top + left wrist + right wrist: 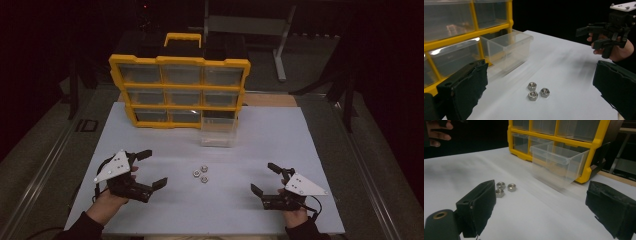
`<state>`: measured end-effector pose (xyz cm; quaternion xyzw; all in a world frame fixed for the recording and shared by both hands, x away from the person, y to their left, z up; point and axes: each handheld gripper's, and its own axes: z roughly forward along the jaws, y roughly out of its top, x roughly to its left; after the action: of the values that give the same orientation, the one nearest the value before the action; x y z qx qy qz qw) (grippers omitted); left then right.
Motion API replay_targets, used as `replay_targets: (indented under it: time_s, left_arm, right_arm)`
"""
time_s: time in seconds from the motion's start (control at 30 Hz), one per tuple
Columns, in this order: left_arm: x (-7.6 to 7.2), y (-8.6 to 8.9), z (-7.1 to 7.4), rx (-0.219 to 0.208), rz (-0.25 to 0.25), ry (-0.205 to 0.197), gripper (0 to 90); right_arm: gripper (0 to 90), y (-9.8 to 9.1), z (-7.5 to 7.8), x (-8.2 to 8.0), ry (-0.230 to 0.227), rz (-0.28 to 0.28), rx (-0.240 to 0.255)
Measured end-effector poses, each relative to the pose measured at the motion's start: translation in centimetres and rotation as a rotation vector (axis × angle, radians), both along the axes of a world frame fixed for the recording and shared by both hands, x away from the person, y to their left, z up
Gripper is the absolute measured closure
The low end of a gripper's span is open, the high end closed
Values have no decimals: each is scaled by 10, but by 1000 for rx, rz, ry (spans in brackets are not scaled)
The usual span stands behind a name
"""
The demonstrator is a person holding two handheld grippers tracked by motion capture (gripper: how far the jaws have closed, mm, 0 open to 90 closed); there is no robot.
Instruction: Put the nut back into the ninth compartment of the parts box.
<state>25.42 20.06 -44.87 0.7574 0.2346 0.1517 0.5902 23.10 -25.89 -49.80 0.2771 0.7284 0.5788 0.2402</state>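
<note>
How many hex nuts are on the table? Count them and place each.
3, clustered mid-table in front of the pulled-out clear drawer: one at the left, one farthest back, one nearest the person. None seems hidden.

Two black grippers are seen, one in each hand. The left gripper [148,169] is topped by a grey three-cornered plate [113,166] dotted with small dark screws, and its body is built of black angular parts. The right gripper [265,179] carries a like plate [305,185], with a thin black cable looped at its rear. In the gripper views, each jaw is faced with a dark, rough-edged pad, and a brass-ringed hole is set in one jaw mount. Dark sleeves are worn down to the wrists of both hands.
</note>
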Motion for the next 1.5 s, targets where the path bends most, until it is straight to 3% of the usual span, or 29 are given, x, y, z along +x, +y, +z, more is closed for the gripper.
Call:
replay_targets:
  time_s: [0.37, 0.67, 0.7, 0.8, 1.0, 1.07, 1.17, 1.27, 1.5]
  left_arm:
    - [20, -26, 6, 50, -50, 17, 0]
    - [31, -46, -3, 88, -95, 30, 0]
    - [36, -51, -6, 96, -97, 51, 0]
    - [41, -54, -10, 102, -75, 63, 33]
    - [53, -63, -19, 146, -54, 177, 74]
    - [54, -65, -21, 150, -51, 181, 77]
    - [57, -69, -30, 146, -100, 180, 78]
    - [58, -72, -34, 151, -95, 178, 78]
    - [64, -80, -55, 216, -108, 213, 183]
  right_arm:
    - [98, 1, -1, 1, 16, 12, 5]
    - [98, 1, -1, 2, 23, 18, 7]
    - [98, 1, -1, 1, 22, 16, 6]
    - [98, 0, -1, 2, 22, 13, 10]
    - [98, 0, -2, 3, 25, 16, 8]
    - [98, 0, -2, 3, 27, 18, 8]
    - [98, 1, -2, 3, 26, 20, 8]
    - [98, 1, -2, 3, 29, 24, 7]
    - [98, 2, -2, 4, 30, 33, 6]
